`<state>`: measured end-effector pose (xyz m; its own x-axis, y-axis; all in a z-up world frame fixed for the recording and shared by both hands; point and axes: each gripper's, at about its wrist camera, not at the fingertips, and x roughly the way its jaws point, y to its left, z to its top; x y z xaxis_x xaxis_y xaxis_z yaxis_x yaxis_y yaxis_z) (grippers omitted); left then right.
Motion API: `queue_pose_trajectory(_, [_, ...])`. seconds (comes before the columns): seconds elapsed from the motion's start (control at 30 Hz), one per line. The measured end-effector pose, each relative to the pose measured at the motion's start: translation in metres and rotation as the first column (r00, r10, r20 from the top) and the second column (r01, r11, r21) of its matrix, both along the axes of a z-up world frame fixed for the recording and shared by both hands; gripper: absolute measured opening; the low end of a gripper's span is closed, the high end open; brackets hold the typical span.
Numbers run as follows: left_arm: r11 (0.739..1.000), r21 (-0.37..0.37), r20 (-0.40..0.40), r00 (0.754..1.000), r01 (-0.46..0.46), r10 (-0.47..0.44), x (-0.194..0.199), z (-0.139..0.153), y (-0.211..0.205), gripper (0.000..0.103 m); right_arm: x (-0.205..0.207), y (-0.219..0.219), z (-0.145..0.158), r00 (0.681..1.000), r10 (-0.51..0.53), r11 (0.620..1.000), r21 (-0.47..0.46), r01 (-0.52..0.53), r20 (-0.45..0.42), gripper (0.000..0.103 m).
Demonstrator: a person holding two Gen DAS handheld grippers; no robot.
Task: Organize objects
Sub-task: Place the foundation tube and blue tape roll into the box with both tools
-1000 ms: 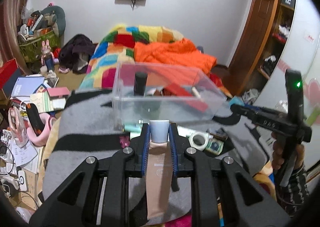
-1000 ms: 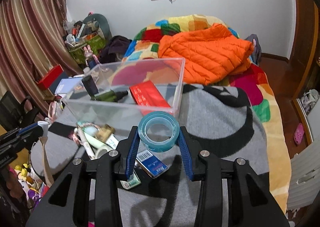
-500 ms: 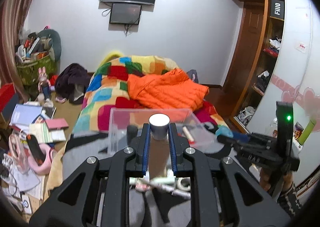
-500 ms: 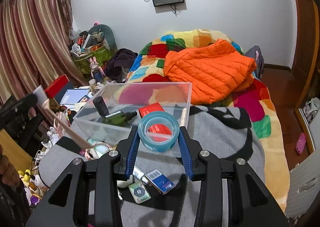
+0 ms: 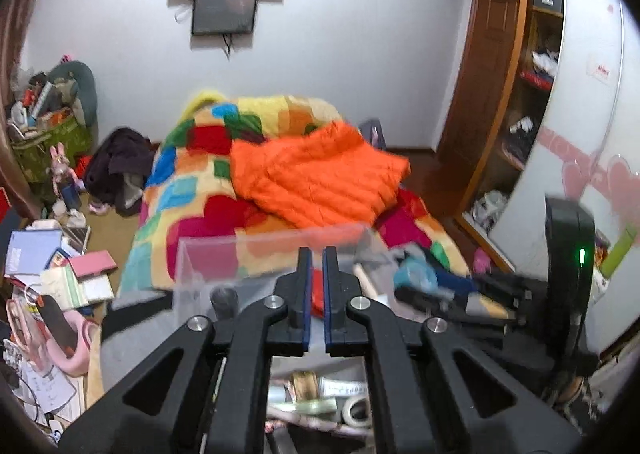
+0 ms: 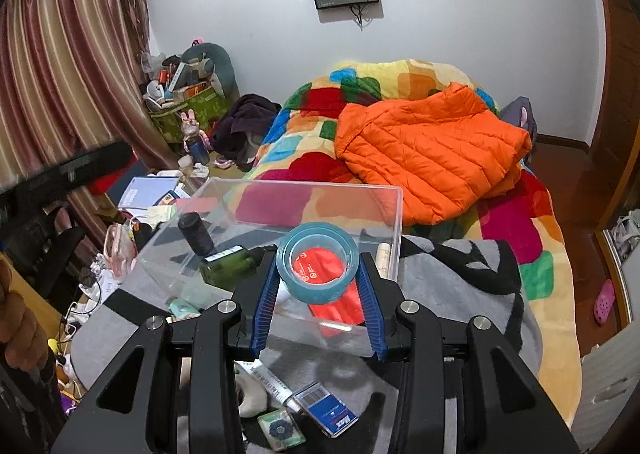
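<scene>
A clear plastic bin [image 6: 394,213] stands on the grey blanket and holds a red box [image 6: 338,304], a dark green bottle [image 6: 228,264], a black cylinder [image 6: 196,234] and a beige tube [image 6: 384,256]. My right gripper [image 6: 318,278] is shut on a blue tape roll [image 6: 318,254] and holds it over the bin's near side. My left gripper [image 5: 316,286] is shut and empty, just in front of the bin [image 5: 208,254]. The right gripper [image 5: 460,294] shows in the left wrist view, blurred.
Loose items lie on the grey blanket [image 6: 452,286] in front of the bin: a blue card [image 6: 330,412], a white tube [image 6: 268,382], a green tin [image 6: 280,430], a white tape ring [image 5: 356,412]. An orange jacket [image 6: 428,157] lies on the patchwork bed behind. Floor clutter [image 5: 48,274] is at left.
The beige tube has left my left gripper, whose jaws have closed empty; a beige tube now lies in the bin. My right gripper has carried the tape roll forward over the bin.
</scene>
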<state>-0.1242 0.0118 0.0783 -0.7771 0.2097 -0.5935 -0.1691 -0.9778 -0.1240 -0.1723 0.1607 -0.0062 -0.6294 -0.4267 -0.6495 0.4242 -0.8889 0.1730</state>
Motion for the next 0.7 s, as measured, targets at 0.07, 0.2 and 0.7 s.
queue_pose_trajectory(0.07, [1.0, -0.016, 0.033, 0.999, 0.006, -0.005, 0.0, -0.012, 0.0, 0.003, -0.009, 0.0, -0.005, 1.0, -0.001, 1.0, 0.011, 0.001, 0.015, 0.036])
queue_pose_trajectory(0.2, [1.0, -0.014, 0.111, 0.994, 0.011, -0.01, 0.0, -0.04, -0.006, 0.014, -0.027, -0.003, -0.011, 0.998, 0.008, 1.0, 0.016, -0.009, 0.055, 0.036])
queue_pose_trajectory(0.7, [0.999, 0.006, 0.222, 0.974, 0.036, -0.037, 0.028, -0.096, -0.005, 0.051, -0.059, -0.05, -0.057, 0.982, 0.06, 0.984, 0.153, -0.087, 0.177, 0.037])
